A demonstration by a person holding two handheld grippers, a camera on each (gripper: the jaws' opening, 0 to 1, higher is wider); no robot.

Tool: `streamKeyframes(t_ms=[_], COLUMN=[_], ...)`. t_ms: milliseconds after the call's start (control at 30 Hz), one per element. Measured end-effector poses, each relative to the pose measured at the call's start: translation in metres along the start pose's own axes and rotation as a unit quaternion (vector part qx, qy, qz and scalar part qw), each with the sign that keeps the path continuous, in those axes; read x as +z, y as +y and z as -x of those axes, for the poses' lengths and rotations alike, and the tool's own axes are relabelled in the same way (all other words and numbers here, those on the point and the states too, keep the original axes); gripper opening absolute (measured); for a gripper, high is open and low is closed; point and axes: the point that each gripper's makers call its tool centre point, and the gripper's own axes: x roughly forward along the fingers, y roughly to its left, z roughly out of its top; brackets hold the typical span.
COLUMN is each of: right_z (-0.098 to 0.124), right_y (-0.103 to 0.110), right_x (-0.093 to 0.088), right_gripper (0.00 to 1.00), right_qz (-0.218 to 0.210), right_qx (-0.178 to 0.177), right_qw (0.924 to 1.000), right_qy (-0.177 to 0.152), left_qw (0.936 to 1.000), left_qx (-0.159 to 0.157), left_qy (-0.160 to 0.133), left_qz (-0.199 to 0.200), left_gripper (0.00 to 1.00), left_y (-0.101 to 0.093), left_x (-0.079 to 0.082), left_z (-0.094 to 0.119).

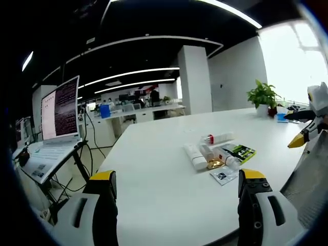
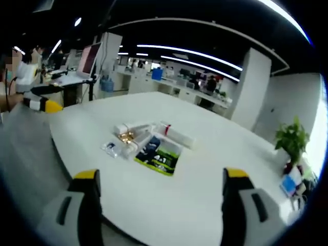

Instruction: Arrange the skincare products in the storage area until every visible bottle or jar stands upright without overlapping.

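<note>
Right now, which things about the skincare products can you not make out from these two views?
- Left gripper view: the skincare products are small and far; labels unreadable, exact count unclear.
- Right gripper view: the same cluster is blurred; which pieces overlap cannot be told.
- Left gripper view: the right tongs are cut off by the edge.

Right gripper jaws spread apart above white table; skincare products lie clustered, well ahead.

Left gripper: two chunky fingers, black inner faces, pale grey outer shells with slot cut-outs, yellow caps at the tips. Right gripper: same build, same colours. Grey sleeve on the person's arm.
</note>
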Motion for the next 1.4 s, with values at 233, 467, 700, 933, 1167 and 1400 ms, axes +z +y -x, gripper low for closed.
streamKeyframes(t_ms=[233,467,700,933,1167,1400], right_z=[-0.010,-0.023,-0.042,-0.065,-0.093,-0.125], right_y=[-0.010,-0.016,-0.025,-0.034,-0.050,-0.066], right_x=[0.007,0.017,0.032,0.038,0.043,0.044], right_gripper=[1.00,1.00,1.00,1.00,1.00,1.00], right_qz=[0.042,0.082,0.105,0.124,0.148,0.165], right_qx=[0.018,0.048,0.086,0.118,0.145,0.159], right_qw=[0.9989,0.9951,0.9902,0.9840,0.9761,0.9700], right_qy=[0.014,0.026,0.035,0.049,0.066,0.082], left_qw=[1.0000,1.0000,1.0000,1.0000,0.9999,0.9999], left_qx=[0.001,0.002,0.005,0.007,0.010,0.009], left_qy=[-0.002,-0.002,-0.001,-0.001,0.003,0.007], left_qz=[0.001,0.002,0.002,0.002,0.002,0.003], left_gripper=[0.97,0.97,0.97,0.97,0.97,0.97], left_y=[0.002,0.002,0.003,0.003,0.005,0.003], left_x=[-0.001,0.000,0.000,-0.002,-0.003,-0.003], left_z=[0.000,0.000,0.000,0.000,-0.001,-0.001])
